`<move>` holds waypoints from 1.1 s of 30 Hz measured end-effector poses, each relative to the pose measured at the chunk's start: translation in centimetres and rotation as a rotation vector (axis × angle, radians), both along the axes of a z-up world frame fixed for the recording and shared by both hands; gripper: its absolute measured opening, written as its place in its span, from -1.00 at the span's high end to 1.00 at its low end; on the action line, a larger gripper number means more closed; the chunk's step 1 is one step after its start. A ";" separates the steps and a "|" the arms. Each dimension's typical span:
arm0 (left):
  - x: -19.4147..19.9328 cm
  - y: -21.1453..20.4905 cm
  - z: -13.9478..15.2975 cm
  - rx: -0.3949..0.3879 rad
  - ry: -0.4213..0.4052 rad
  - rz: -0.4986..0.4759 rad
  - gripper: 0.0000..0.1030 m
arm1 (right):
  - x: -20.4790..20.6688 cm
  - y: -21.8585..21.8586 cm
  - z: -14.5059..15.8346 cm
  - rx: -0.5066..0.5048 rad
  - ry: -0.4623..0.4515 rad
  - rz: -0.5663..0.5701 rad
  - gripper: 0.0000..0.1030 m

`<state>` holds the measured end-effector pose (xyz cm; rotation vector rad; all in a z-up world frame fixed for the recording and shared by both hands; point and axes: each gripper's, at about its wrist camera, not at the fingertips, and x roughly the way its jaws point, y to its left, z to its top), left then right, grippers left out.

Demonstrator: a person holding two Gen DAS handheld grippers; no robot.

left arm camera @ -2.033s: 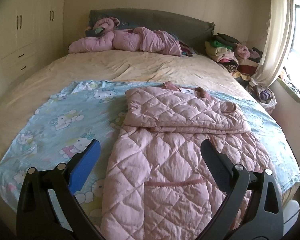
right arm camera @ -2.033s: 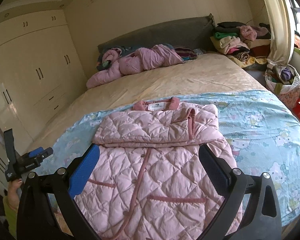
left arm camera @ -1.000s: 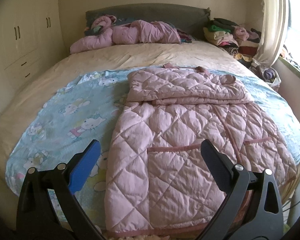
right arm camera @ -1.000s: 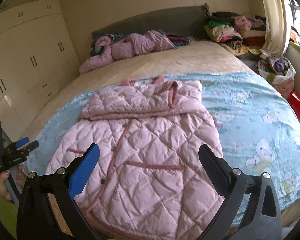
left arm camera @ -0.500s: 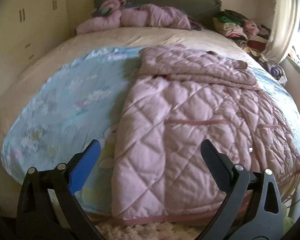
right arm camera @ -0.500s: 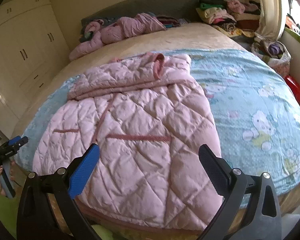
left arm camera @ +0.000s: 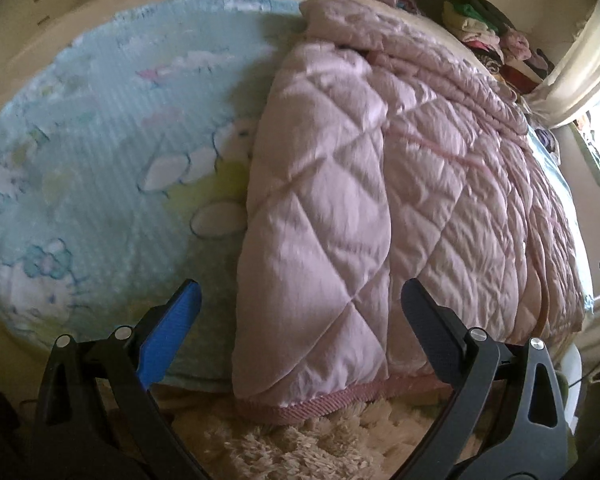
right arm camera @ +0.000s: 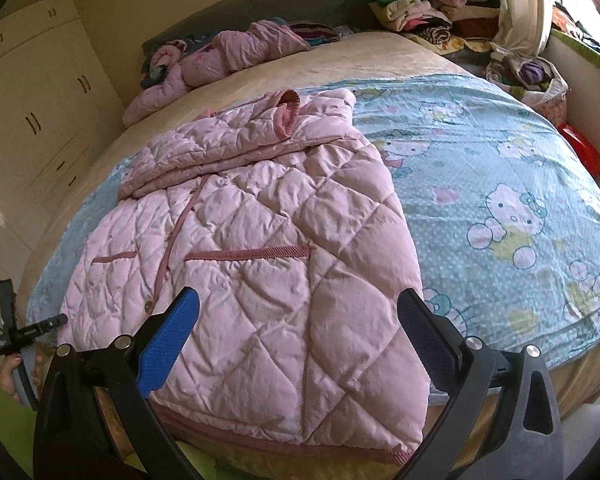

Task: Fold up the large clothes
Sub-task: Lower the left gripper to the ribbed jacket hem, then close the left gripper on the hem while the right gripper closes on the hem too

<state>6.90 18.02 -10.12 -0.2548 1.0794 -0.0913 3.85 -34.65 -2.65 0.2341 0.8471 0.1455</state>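
Observation:
A pink quilted coat (left arm camera: 364,184) (right arm camera: 260,248) lies flat on a light blue cartoon-print blanket (right arm camera: 500,184) on the bed, sleeves folded across its chest, hem hanging over the near bed edge. My left gripper (left arm camera: 300,328) is open, low at the coat's left hem corner, its jaws straddling that corner without touching it. My right gripper (right arm camera: 298,330) is open over the coat's right hem corner, a jaw on each side. In the right wrist view the left gripper (right arm camera: 28,332) shows at the far left, held by a hand.
A second pink coat (right arm camera: 220,56) lies crumpled by the grey headboard. A pile of folded clothes (right arm camera: 420,8) stands at the far right beside a curtain. Cream wardrobes (right arm camera: 32,112) line the left wall. A shaggy cream rug (left arm camera: 300,448) lies below the bed edge.
Both grippers have dropped lower and moved in close to the coat's hem at the near bed edge. Both stay open. The coat has not moved.

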 end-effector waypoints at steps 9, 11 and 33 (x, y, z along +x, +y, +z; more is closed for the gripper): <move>-0.3 -0.8 -1.2 -0.088 0.032 -0.017 0.30 | -0.9 -1.3 -2.0 0.006 0.051 -0.005 -0.92; -0.5 -1.7 -0.3 -0.067 -0.003 -0.036 0.55 | -1.4 -1.8 -2.7 0.013 0.069 -0.009 -0.92; 0.5 -2.5 6.4 -0.026 -0.179 -0.027 0.76 | -5.0 -3.1 -7.1 0.061 0.182 0.053 0.36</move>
